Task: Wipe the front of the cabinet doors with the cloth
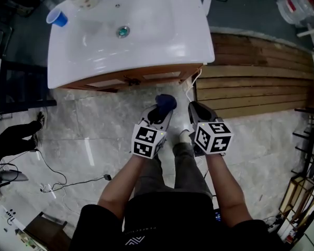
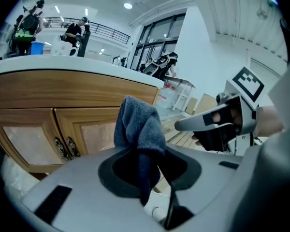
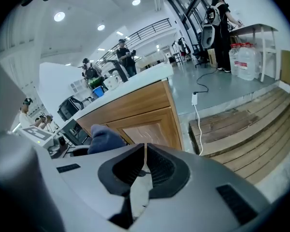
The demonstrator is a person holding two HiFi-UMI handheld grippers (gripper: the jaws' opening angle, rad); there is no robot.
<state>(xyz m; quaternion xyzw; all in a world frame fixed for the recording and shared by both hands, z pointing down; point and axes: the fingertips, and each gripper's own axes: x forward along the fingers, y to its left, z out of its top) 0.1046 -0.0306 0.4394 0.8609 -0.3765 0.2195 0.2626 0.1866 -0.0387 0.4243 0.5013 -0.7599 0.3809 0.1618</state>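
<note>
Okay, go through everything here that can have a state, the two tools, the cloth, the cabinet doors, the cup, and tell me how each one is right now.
cloth: bunched, clamped in the left tool, clear of the cabinet doors
left tool: shut on the cloth
right tool: shut, nothing between its jaws
cabinet doors: both closed
blue cup: upright on the countertop

Open marble floor [image 1: 94,119] lies before the cabinet doors [image 1: 146,78]; a wooden platform [image 1: 251,82] and white cable [image 3: 196,116] crowd their right.

Blue cup [image 1: 57,19] on white sink [image 1: 165,43]
</note>
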